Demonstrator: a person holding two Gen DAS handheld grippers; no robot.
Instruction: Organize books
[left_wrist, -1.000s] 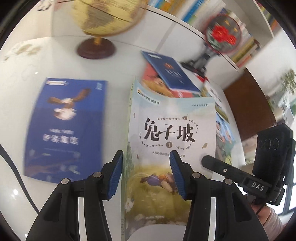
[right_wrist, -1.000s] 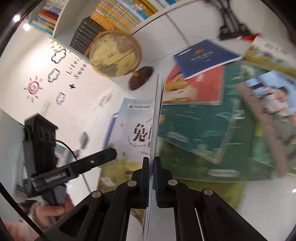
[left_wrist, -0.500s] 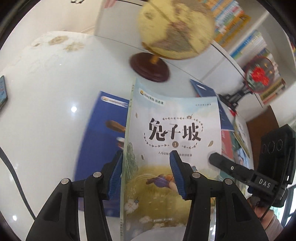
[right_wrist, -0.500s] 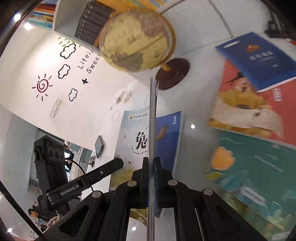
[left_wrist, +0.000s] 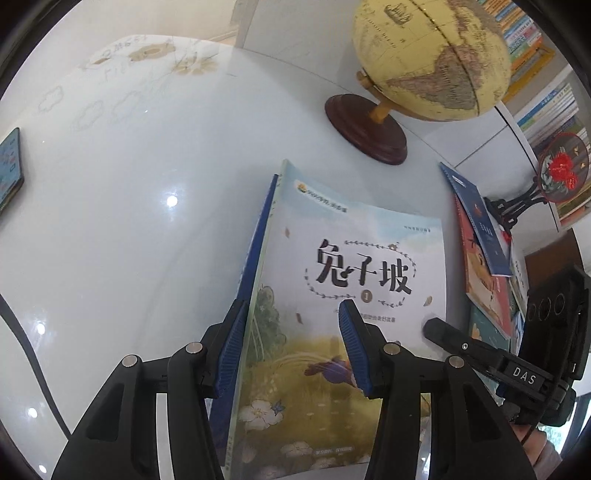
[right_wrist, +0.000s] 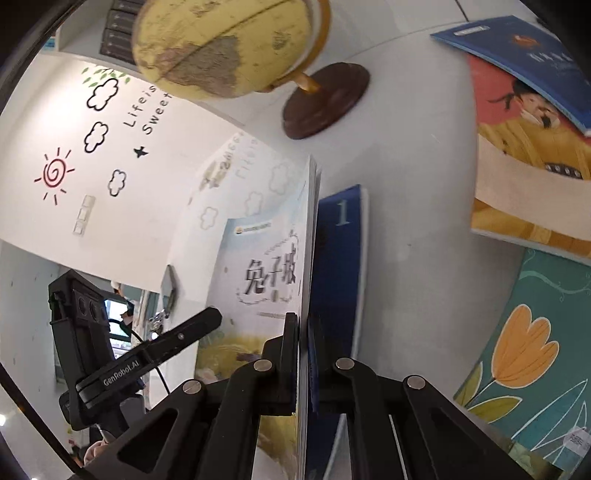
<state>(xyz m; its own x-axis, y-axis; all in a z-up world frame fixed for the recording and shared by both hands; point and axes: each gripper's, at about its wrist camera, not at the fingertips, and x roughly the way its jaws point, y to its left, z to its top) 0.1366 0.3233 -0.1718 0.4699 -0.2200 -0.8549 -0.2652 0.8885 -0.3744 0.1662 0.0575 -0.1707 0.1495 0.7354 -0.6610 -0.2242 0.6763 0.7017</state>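
Note:
My right gripper (right_wrist: 303, 360) is shut on the right edge of a pale rabbit-hill book (right_wrist: 266, 266), holding it tilted above a dark blue book (right_wrist: 338, 258) that lies flat on the white table (right_wrist: 406, 206). In the left wrist view the pale book (left_wrist: 354, 280) covers nearly all of the blue book (left_wrist: 255, 251), of which only the left edge shows. My left gripper (left_wrist: 291, 349) is open, its blue pads either side of the pale book's left part, above it. The right gripper also shows in the left wrist view (left_wrist: 432, 326).
A globe (left_wrist: 432, 55) on a brown base (left_wrist: 365, 127) stands at the back. Several books lie at the right: a blue one (right_wrist: 524, 55), a red-yellow one (right_wrist: 528, 162), a teal one (right_wrist: 532, 350). A phone (left_wrist: 9, 170) lies at the far left. Bookshelves (left_wrist: 535, 66) stand behind.
The right gripper has carried the pale book leftward until it sits over the blue book. The left gripper moved along, staying open. The globe now looms closer.

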